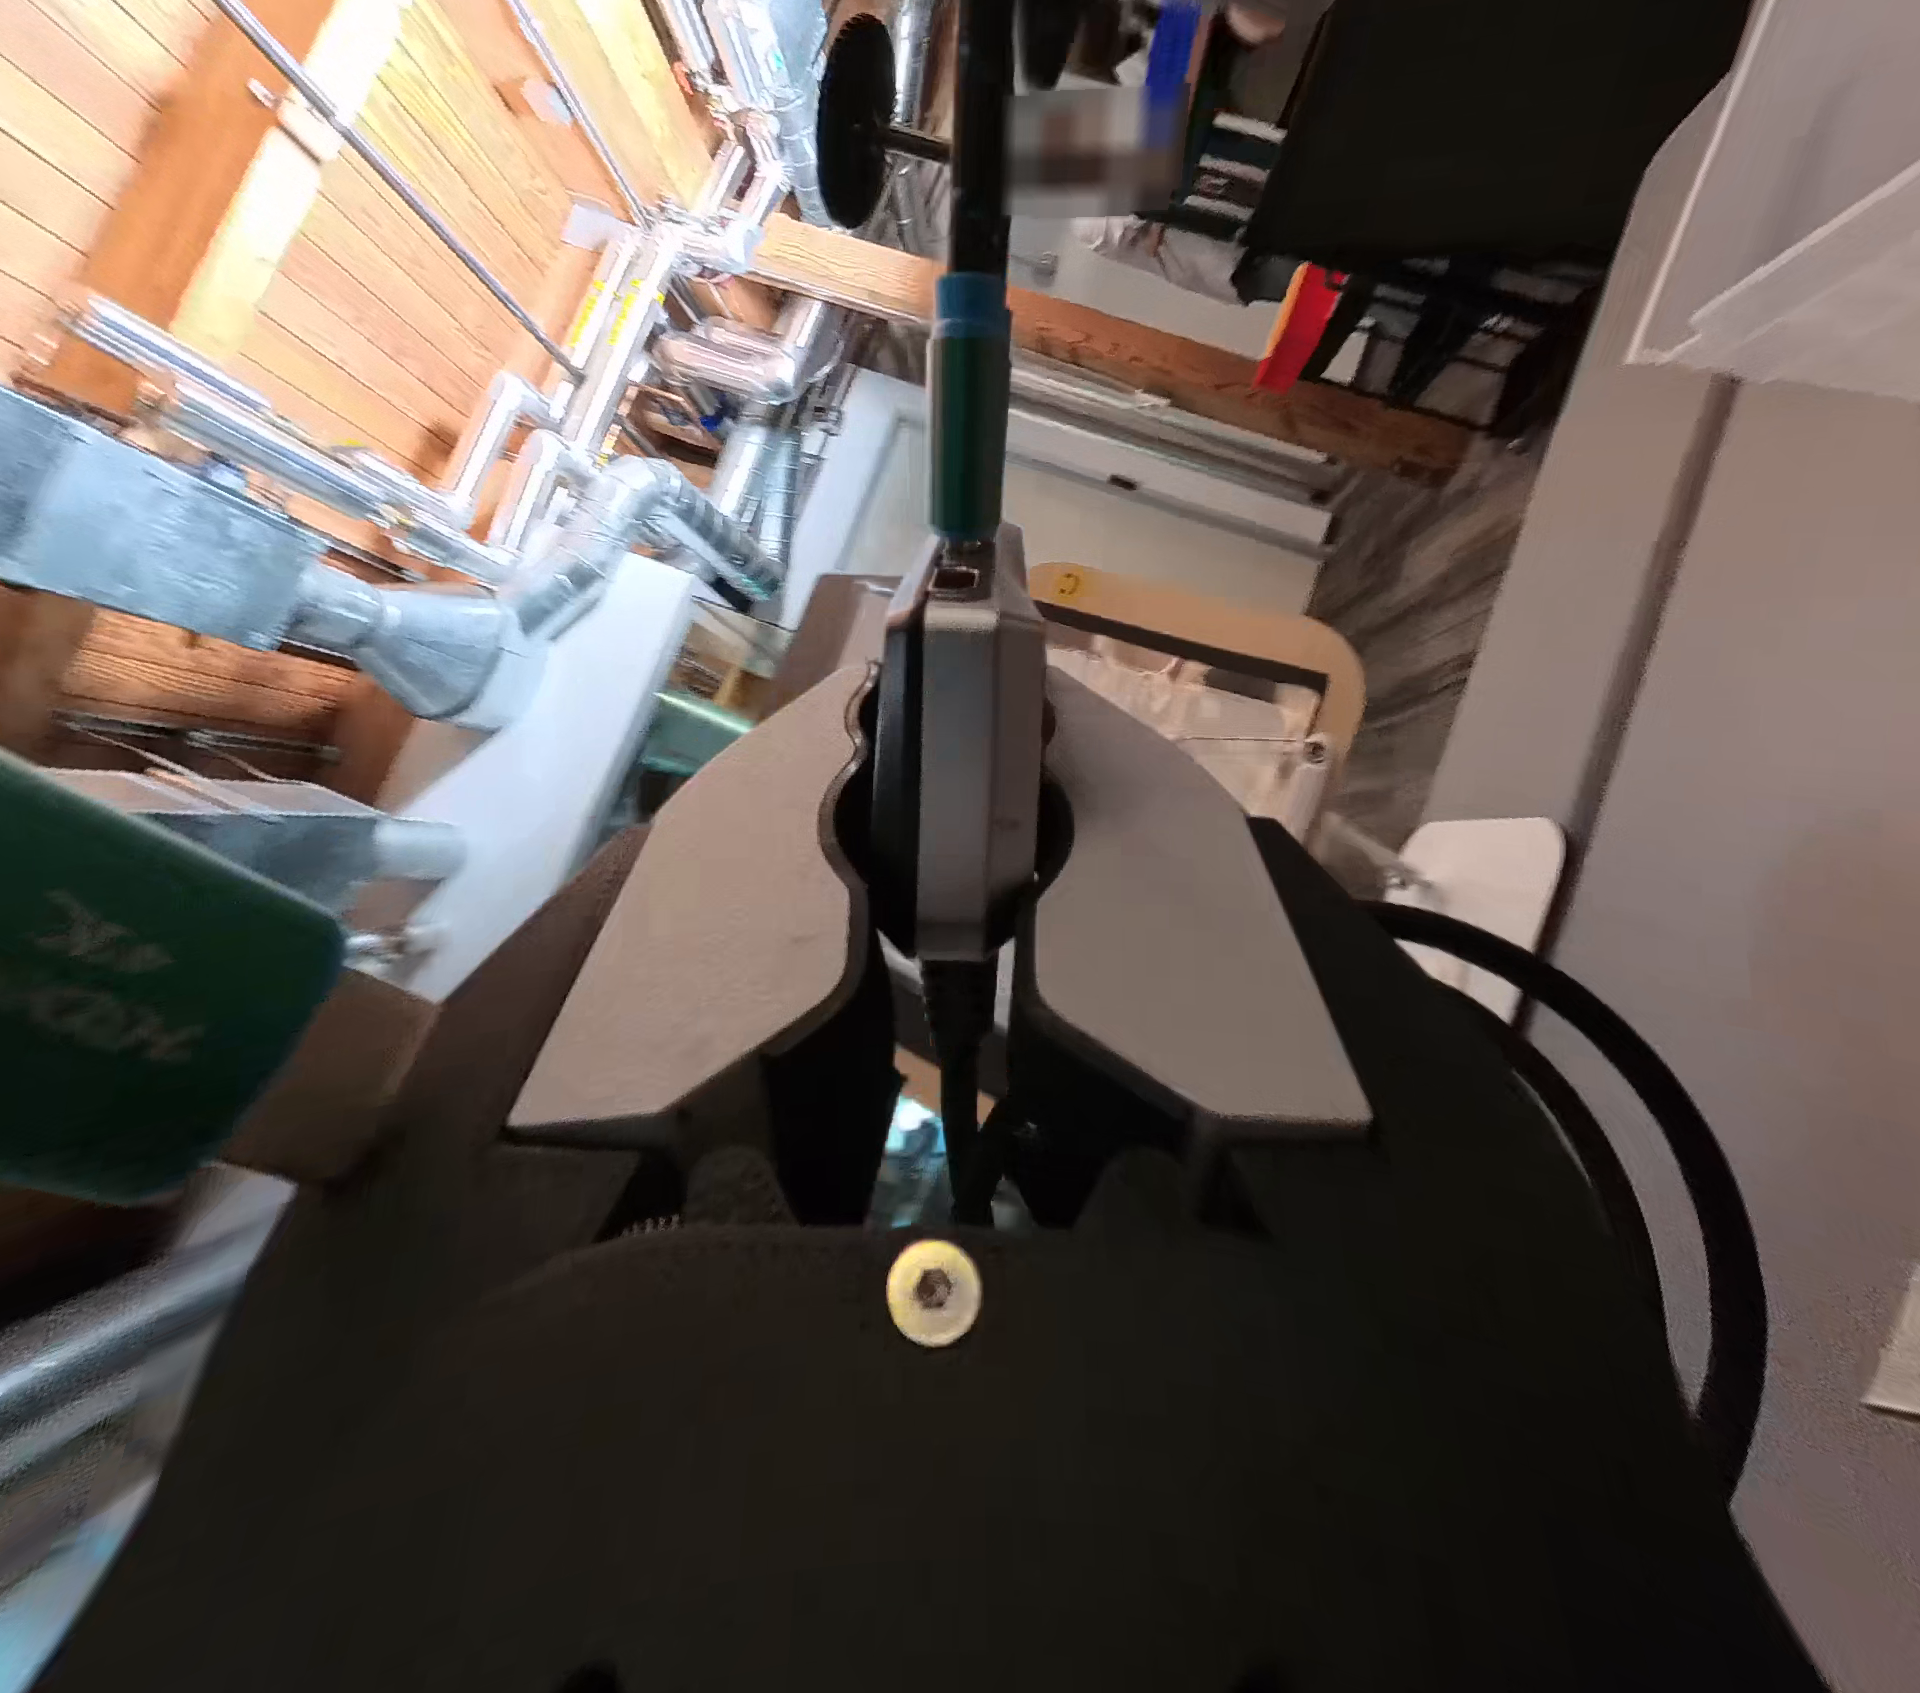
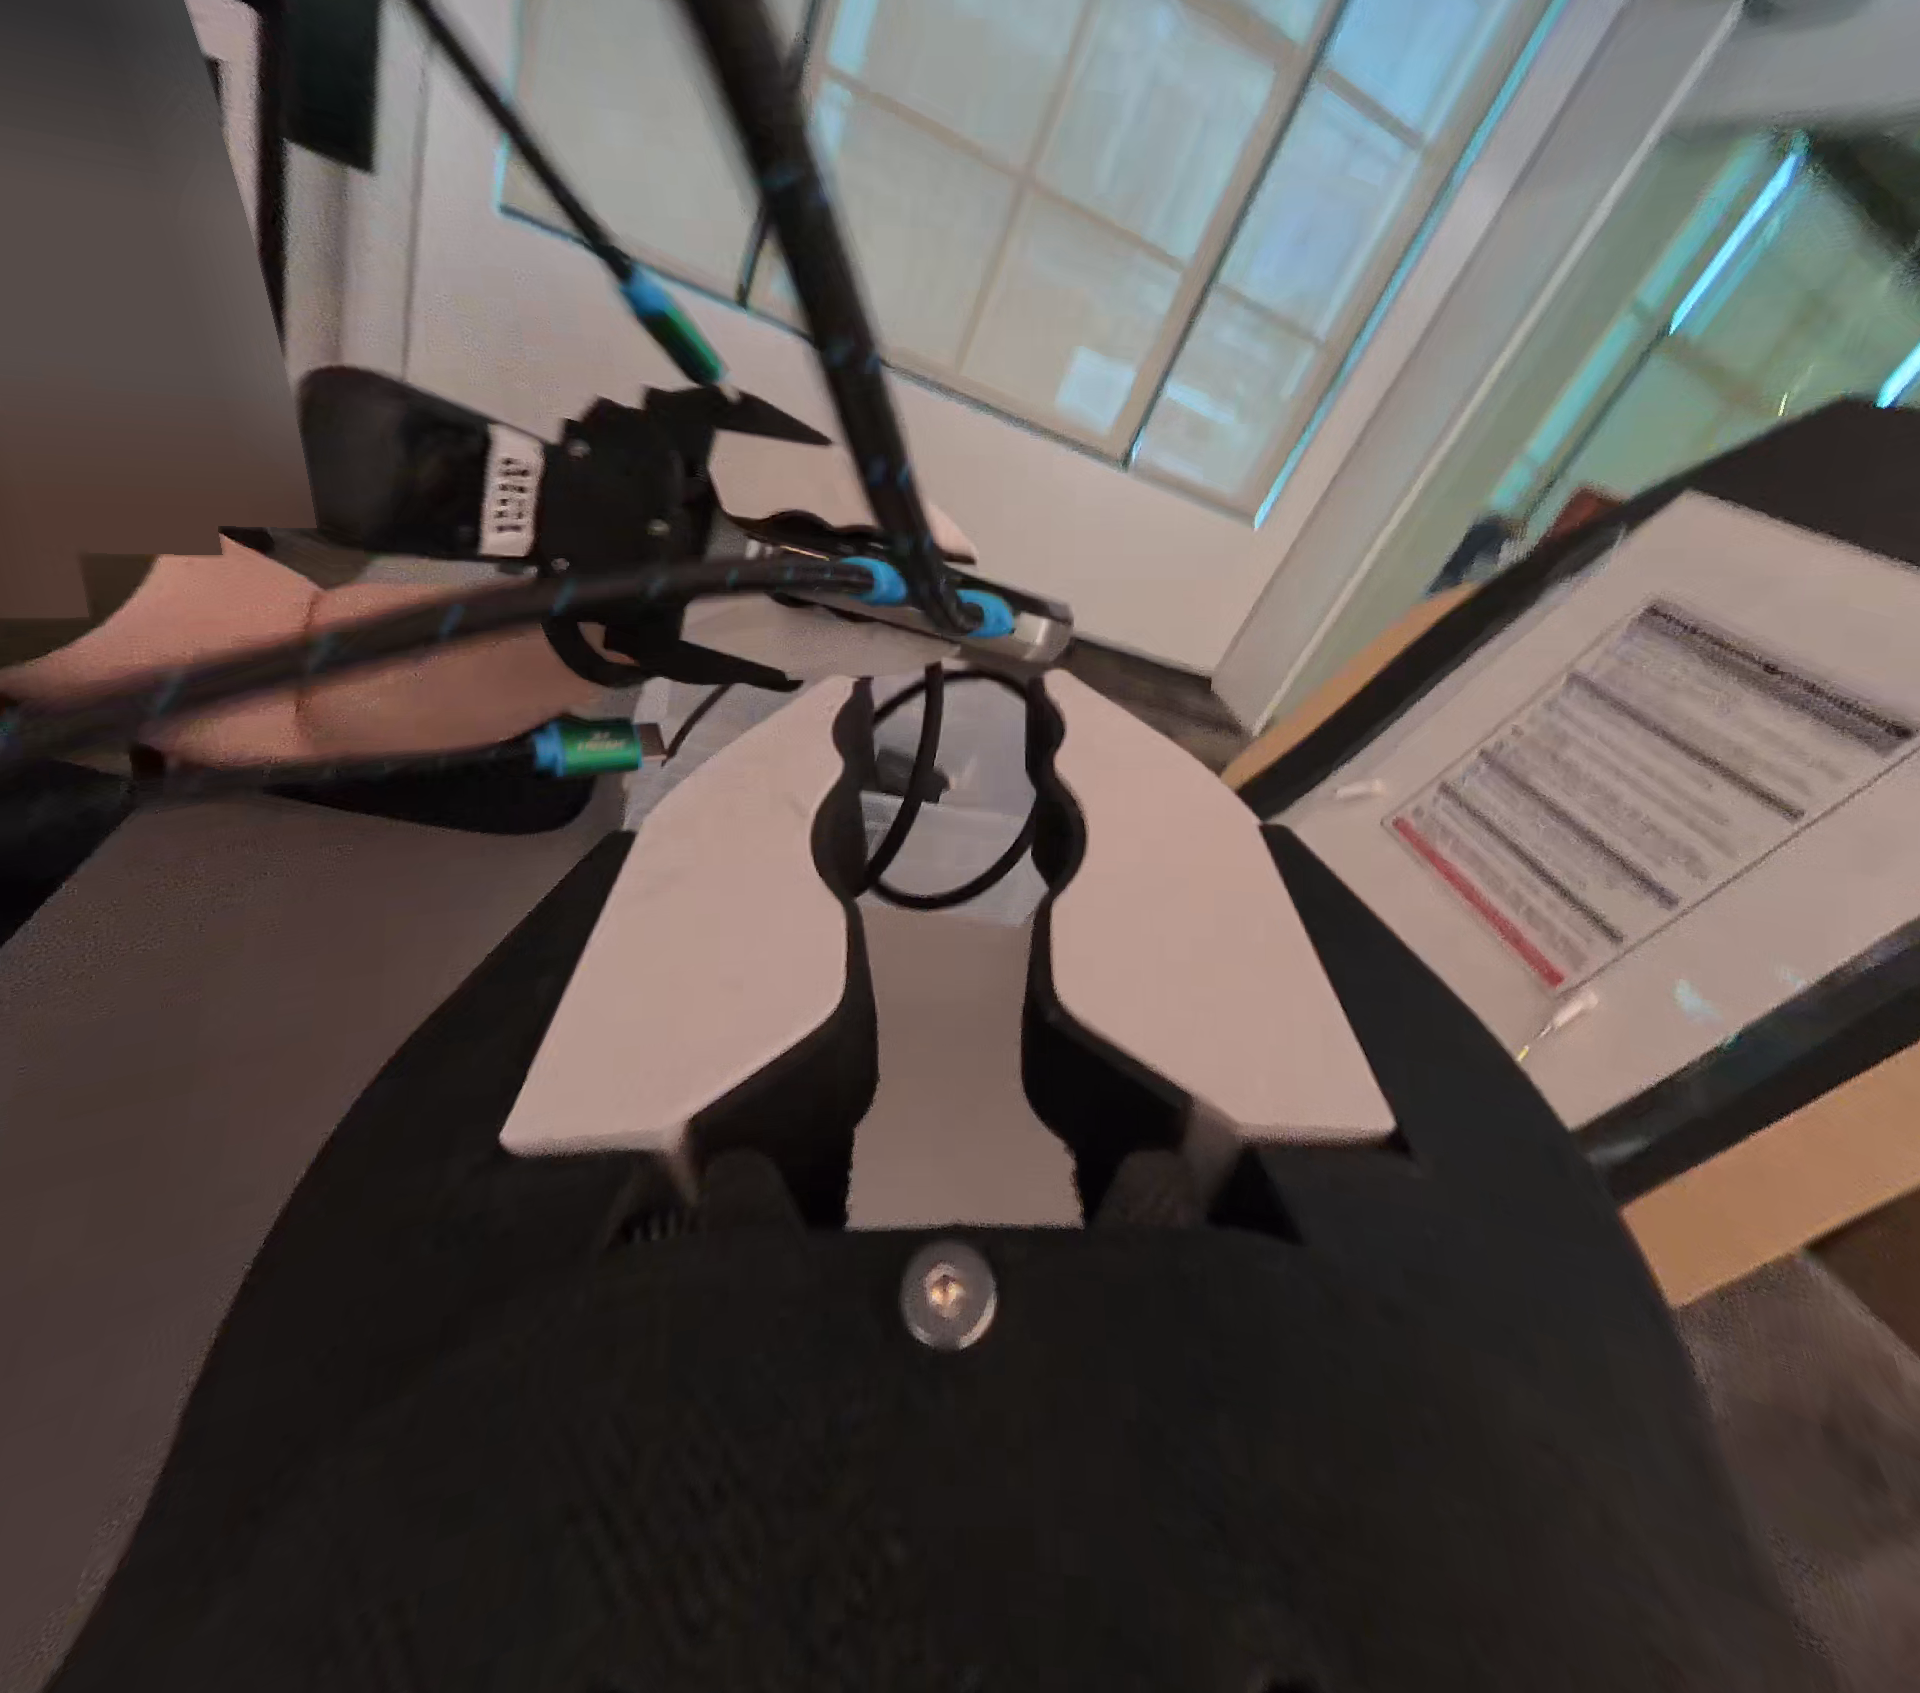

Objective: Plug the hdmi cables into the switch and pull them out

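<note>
My left gripper (image 1: 956,687) is shut on the grey HDMI switch (image 1: 971,770), held edge-on and lifted in the air. A green plug with a blue collar (image 1: 968,438) sits in the switch's far end, and its black cable (image 1: 982,33) runs straight up. My right gripper (image 2: 951,698) is open and empty, just below and in front of the switch (image 2: 1023,630). In the right wrist view the left gripper (image 2: 894,594) holds the switch level. Blue plug collars (image 2: 873,581) show at the switch, with braided cables leading up and left. A loose green plug (image 2: 597,744) lies lower left.
A thin black cable loop (image 2: 935,822) lies on the white table (image 2: 935,1072) under my right fingers. A printed sheet (image 2: 1662,791) lies at the right. A person's hand (image 2: 260,656) holds the left gripper. Another black cable (image 1: 1662,1124) curves at the right of the left wrist view.
</note>
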A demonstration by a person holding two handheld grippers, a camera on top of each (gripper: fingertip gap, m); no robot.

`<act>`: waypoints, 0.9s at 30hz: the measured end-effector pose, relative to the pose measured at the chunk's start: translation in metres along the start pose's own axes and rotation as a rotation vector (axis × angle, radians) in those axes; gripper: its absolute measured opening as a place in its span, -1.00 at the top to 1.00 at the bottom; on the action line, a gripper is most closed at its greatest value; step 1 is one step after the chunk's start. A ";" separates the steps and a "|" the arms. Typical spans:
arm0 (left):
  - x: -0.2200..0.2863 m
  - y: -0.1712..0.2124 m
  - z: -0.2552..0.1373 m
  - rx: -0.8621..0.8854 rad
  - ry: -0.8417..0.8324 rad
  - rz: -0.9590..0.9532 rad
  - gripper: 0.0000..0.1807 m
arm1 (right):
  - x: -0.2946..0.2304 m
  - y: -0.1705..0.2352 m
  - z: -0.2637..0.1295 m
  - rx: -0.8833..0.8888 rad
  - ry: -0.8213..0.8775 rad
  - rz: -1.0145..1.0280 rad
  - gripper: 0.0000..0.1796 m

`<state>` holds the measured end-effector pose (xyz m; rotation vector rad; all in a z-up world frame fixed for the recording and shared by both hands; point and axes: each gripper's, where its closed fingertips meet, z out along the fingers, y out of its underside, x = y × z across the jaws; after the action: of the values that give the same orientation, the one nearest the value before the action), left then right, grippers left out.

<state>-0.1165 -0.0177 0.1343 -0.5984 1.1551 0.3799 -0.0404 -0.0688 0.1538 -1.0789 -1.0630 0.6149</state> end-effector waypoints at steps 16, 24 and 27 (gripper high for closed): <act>0.029 -0.053 -0.025 0.384 0.569 -0.666 0.76 | -0.036 0.016 0.040 0.134 -0.148 -0.119 0.60; 0.036 -0.056 -0.025 0.371 0.728 -0.889 0.74 | -0.042 0.023 0.040 -0.047 -0.178 -0.135 0.78; 0.032 -0.047 -0.025 0.355 0.736 -0.920 0.76 | -0.034 0.024 0.035 -0.058 -0.156 -0.107 0.77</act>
<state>-0.0962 -0.0706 0.1087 -0.9087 1.4418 -0.8837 -0.0840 -0.0738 0.1222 -1.0300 -1.2724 0.5923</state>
